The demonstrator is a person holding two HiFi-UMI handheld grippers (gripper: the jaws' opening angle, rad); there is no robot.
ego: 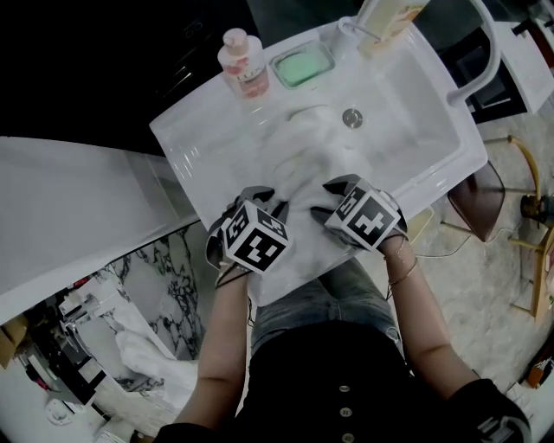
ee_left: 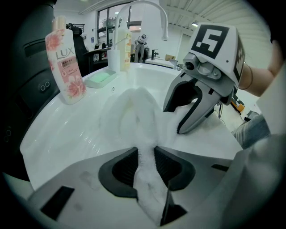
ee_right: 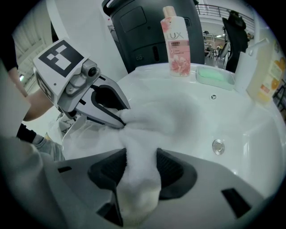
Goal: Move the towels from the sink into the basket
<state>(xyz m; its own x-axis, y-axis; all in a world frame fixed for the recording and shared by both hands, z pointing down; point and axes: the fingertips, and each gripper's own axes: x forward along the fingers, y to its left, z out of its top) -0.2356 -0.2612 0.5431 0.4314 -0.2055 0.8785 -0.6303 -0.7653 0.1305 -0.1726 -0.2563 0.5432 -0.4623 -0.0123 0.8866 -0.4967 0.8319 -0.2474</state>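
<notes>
A white towel [ego: 316,160] lies bunched in the white sink [ego: 190,151]. Both grippers reach down over the sink's near edge. In the left gripper view a fold of the towel [ee_left: 134,112] runs between the pads, and my left gripper [ee_left: 146,161] is shut on it. My right gripper [ee_right: 140,165] is shut on a thicker fold of the same towel [ee_right: 156,116]. The two grippers sit close together, side by side: left gripper [ego: 260,197], right gripper [ego: 342,190]. Each shows in the other's view, with its tips in the cloth: right gripper [ee_left: 192,112], left gripper [ee_right: 117,112].
A pink Lux bottle [ego: 242,65], a green soap dish [ego: 303,65] and a yellow bottle [ego: 389,17] stand on the sink's far rim. The drain [ego: 351,118] lies beyond the towel. A curved faucet [ego: 485,52] rises at the right. White cloth [ego: 147,355] is heaped low at the left.
</notes>
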